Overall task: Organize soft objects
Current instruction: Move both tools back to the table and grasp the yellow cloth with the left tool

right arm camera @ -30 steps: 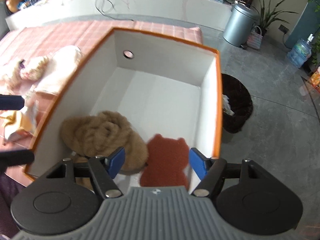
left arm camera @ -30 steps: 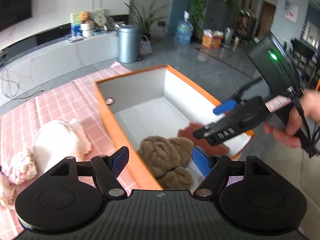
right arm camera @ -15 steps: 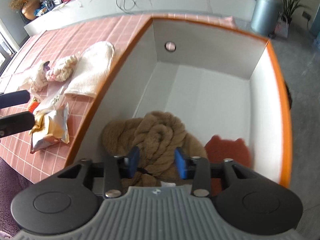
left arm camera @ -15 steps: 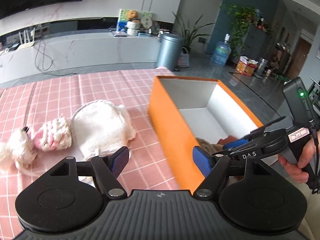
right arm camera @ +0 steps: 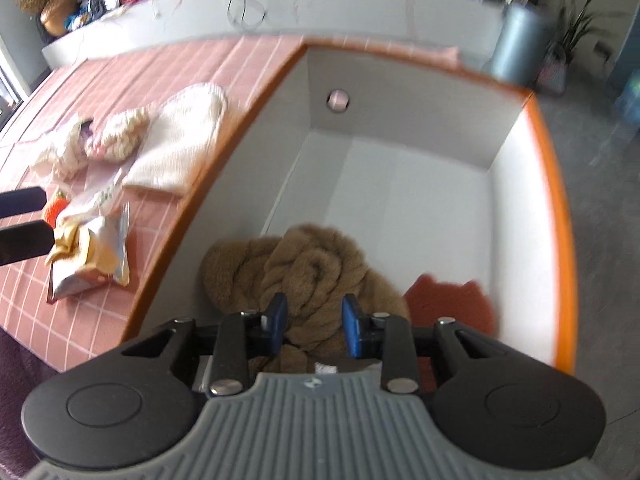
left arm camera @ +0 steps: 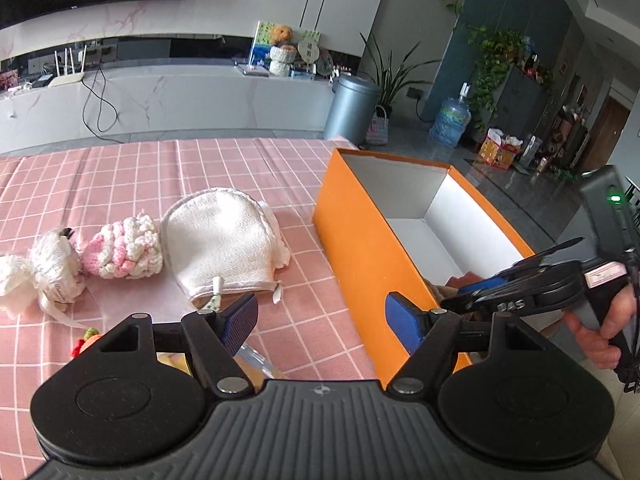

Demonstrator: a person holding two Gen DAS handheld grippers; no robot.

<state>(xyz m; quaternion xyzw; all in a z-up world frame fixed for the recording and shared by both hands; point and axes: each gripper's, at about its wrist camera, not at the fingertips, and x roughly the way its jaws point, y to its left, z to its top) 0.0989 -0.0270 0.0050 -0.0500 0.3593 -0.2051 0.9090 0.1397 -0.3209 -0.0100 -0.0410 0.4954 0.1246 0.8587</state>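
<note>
Fingers of right gripper [right arm camera: 314, 326] are clenching on the brown fuzzy rolled towel [right arm camera: 308, 264] inside orange cardboard box [right arm camera: 560, 208] w/ white interior; left gripper [left arm camera: 320, 322] fingers are hanging released above pink checked desk [left arm camera: 160, 172].

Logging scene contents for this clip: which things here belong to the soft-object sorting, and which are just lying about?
Part of the job:
- orange box
- brown towel between the right gripper pads
- red bear-shaped cloth in the box
- white mitt
- pink-and-white knit piece
- white fluffy toy

Just lying about:
- snack packet
- grey bin
- water jug
</note>
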